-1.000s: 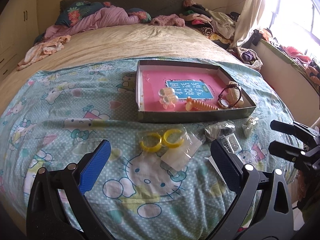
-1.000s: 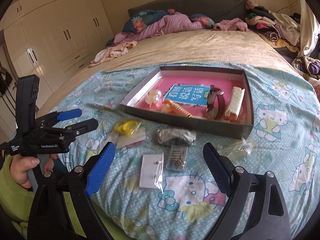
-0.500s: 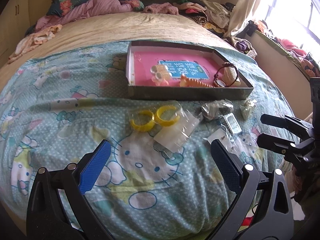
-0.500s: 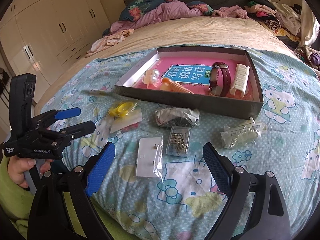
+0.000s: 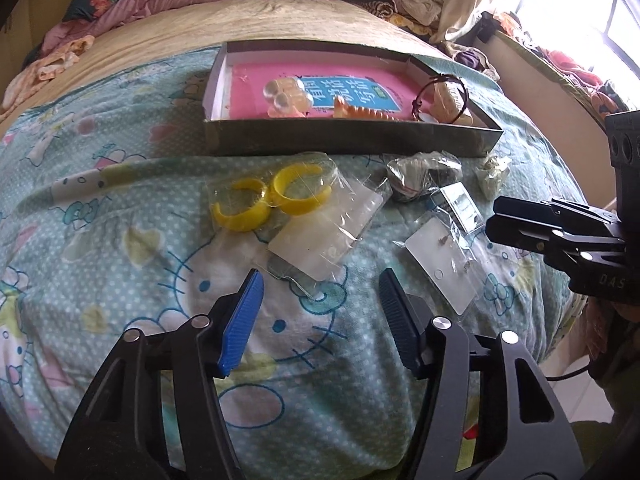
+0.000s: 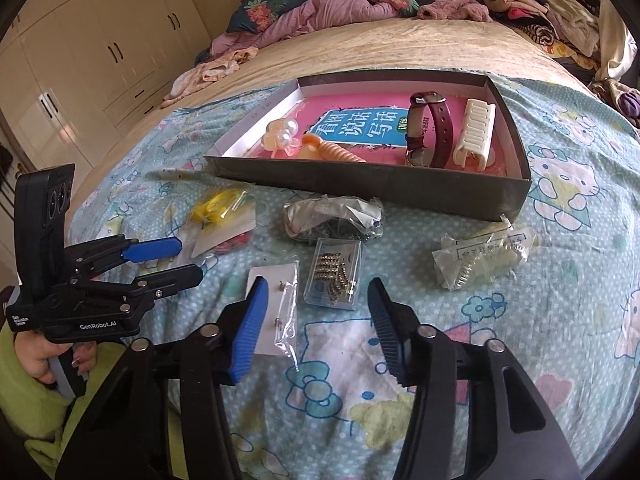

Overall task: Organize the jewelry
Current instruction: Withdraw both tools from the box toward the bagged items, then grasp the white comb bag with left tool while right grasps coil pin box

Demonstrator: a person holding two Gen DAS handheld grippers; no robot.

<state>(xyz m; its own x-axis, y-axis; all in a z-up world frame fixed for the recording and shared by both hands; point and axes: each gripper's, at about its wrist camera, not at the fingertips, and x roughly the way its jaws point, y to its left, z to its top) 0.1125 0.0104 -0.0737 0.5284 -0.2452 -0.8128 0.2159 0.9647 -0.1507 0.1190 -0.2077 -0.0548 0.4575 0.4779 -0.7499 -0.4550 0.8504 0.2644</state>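
Observation:
A grey box (image 5: 352, 142) (image 6: 516, 188) with a pink book inside holds pearl clips (image 6: 282, 136), an orange clip (image 6: 336, 154), a dark red watch (image 6: 438, 134) and a cream claw clip (image 6: 474, 134). In front of it on the bed lie bagged yellow hoops (image 5: 272, 196) (image 6: 212, 206), a silver packet (image 6: 332, 218), a small clear box of studs (image 6: 334, 278), an earring card (image 5: 444, 264) (image 6: 276, 312) and a bagged cream piece (image 6: 484, 258). My left gripper (image 5: 320, 320) is open just before the hoops' bag. My right gripper (image 6: 314, 324) is open over the earring card and stud box.
The Hello Kitty sheet (image 5: 120, 240) covers the bed's near end. Piled bedding and clothes (image 6: 320, 8) lie at the head. White wardrobes (image 6: 80, 60) stand at the left, a window ledge with clothes (image 5: 560, 64) at the right.
Both grippers have moved forward and down toward the bagged items in front of the box, and both sets of jaws have narrowed while staying open and empty.

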